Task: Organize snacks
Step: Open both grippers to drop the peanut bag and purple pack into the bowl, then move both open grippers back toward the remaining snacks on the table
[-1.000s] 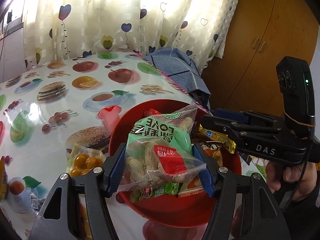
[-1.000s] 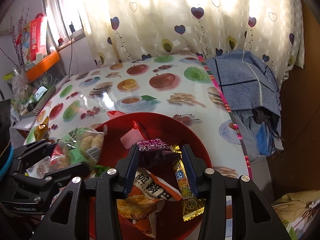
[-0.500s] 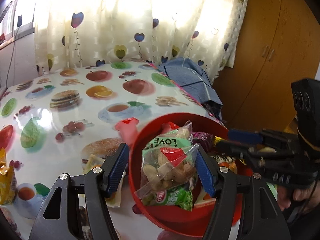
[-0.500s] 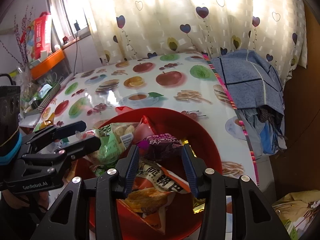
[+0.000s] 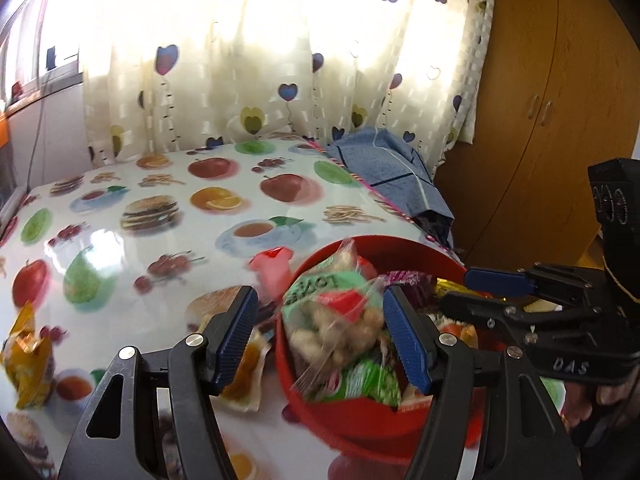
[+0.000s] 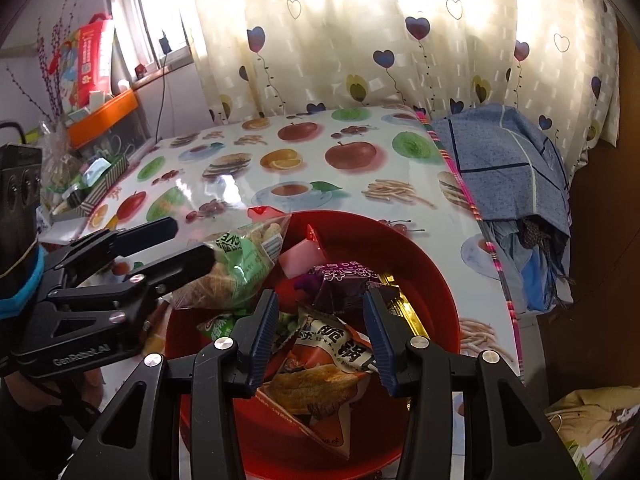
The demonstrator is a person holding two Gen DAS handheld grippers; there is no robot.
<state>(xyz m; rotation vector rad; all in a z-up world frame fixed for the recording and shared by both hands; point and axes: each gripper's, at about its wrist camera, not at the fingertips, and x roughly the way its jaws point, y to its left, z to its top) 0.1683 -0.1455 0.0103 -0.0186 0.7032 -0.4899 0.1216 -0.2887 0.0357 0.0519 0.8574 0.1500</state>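
Observation:
A red bowl (image 5: 376,428) (image 6: 436,284) sits on the fruit-print table, filled with snack packs. A green-and-clear bag of peanuts (image 5: 340,320) (image 6: 240,264) lies at the bowl's left edge. My left gripper (image 5: 320,340) is open, its blue pads wide of the bag, the right pad near it. It shows in the right wrist view (image 6: 176,244) next to the bag. My right gripper (image 6: 320,328) is open and empty above an orange chip bag (image 6: 332,364) and a purple pack (image 6: 344,280). It shows at the right in the left wrist view (image 5: 480,292).
A pink pack (image 5: 272,268) lies beside the bowl's far rim. A clear pack of orange sweets (image 5: 244,380) and a yellow pack (image 5: 28,356) lie left of the bowl. A blue cloth (image 6: 508,160) hangs off the table's right edge. Boxes (image 6: 96,168) crowd the far left.
My left gripper opened and let go of the peanut bag, which dropped into the bowl's left side. The gripper pulled back and left. The right gripper stayed open over the bowl.

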